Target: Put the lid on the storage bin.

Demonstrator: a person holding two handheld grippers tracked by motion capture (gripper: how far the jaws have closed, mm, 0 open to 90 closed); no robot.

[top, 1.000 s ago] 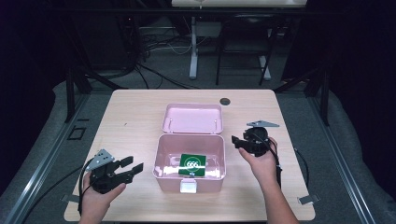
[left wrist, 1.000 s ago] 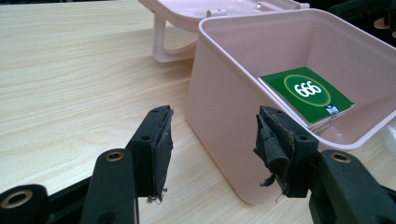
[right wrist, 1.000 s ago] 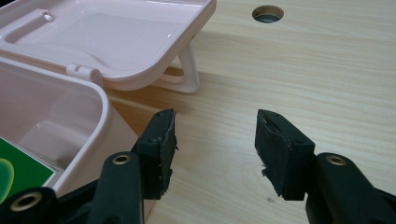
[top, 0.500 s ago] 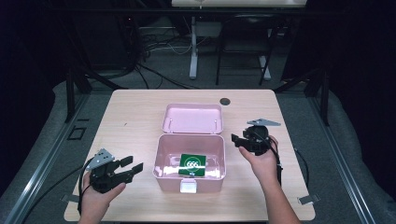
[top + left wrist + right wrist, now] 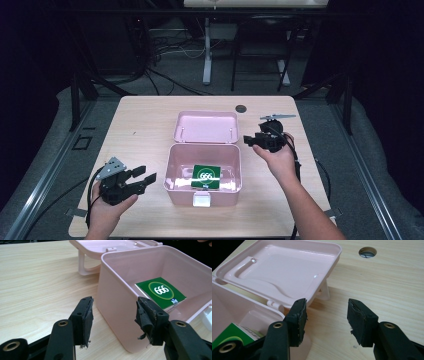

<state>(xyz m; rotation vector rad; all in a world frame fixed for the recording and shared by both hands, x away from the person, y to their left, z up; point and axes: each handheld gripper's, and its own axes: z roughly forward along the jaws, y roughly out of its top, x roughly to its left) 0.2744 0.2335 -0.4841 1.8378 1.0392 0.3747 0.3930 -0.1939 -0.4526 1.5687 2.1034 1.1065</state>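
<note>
A pink plastic box (image 5: pixel 172 175) stands open at the table's middle, its lid (image 5: pixel 206 127) folded back flat behind it. Inside lies a green packet marked 666 (image 5: pixel 206 175) (image 5: pixel 160 291). My left gripper (image 5: pixel 146 178) hovers open just left of the box, its jaws empty and facing the box's near corner (image 5: pixel 112 315). My right gripper (image 5: pixel 248 140) is open and empty at the box's right rear, close to the lid's corner (image 5: pixel 322 290) and its handle (image 5: pixel 325 291).
The light wood table (image 5: pixel 140 125) has a round cable hole (image 5: pixel 241 108) behind the lid. A white latch (image 5: pixel 202 200) sits on the box's front. Cables trail from both grippers. Dark floor and table legs lie beyond the far edge.
The right gripper has crept slightly forward and left toward the lid. The left gripper has not moved.
</note>
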